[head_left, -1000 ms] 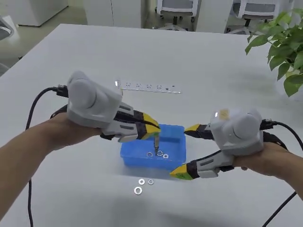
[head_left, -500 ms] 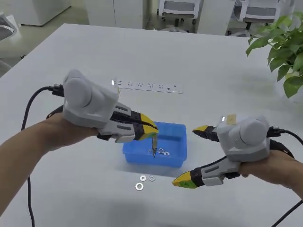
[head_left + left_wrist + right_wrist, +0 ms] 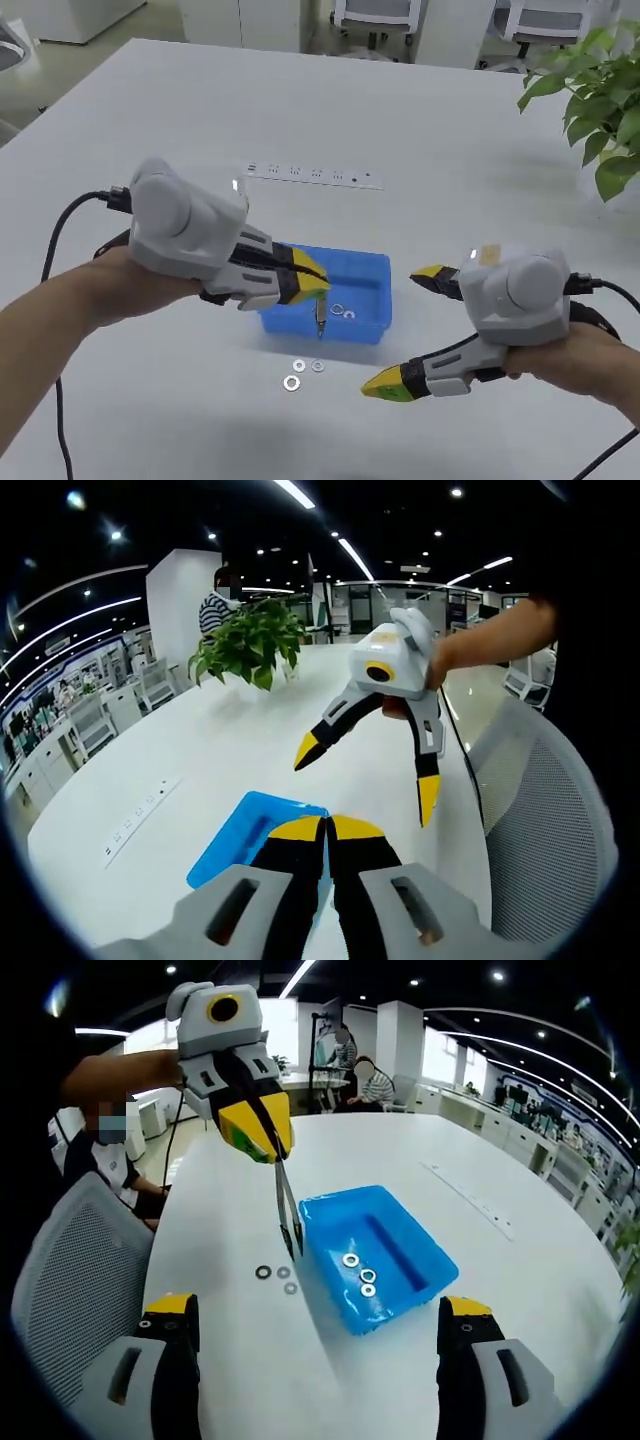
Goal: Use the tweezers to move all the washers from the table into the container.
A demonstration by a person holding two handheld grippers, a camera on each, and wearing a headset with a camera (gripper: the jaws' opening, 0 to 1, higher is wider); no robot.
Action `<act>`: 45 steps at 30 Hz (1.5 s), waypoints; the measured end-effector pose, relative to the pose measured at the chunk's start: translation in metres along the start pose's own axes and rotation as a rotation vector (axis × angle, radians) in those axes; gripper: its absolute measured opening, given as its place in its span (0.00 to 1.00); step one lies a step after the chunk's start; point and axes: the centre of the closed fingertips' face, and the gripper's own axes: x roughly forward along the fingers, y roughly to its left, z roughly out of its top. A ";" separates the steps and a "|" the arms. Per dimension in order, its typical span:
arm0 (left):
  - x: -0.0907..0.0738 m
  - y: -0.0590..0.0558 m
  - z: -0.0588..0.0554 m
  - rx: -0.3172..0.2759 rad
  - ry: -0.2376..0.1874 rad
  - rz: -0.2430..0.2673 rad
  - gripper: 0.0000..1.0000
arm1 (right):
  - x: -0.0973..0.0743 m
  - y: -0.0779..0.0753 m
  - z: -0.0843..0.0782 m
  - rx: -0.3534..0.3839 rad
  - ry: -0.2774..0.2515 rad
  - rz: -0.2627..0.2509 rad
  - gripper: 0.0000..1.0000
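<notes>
On the table (image 3: 450,200), the blue container (image 3: 350,332) sat between both claws, likely for short carries. The right claw (image 3: 402,328) hung spread, idle. The left claw (image 3: 318,278) pinched the tweezers (image 3: 320,315) point-down at its near wall. Three washers (image 3: 341,312) lay inside, three loose washers (image 3: 300,372) just outside.

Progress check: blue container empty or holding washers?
Not empty: three washers lie inside the blue container; three more sit on the table beside it.

head view looks down; gripper views face each other, all share container (image 3: 365,270)
</notes>
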 end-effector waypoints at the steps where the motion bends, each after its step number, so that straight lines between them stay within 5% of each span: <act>1: 0.000 0.000 -0.001 0.000 -0.001 0.000 0.05 | 0.000 0.001 -0.001 0.000 0.002 0.001 1.00; 33: 0.020 -0.006 -0.034 -0.005 0.045 -0.017 0.05 | 0.002 0.008 -0.016 0.016 0.029 0.016 1.00; 45: 0.024 -0.005 -0.039 -0.006 0.049 -0.019 0.05 | 0.003 0.009 -0.020 0.022 0.035 0.021 0.99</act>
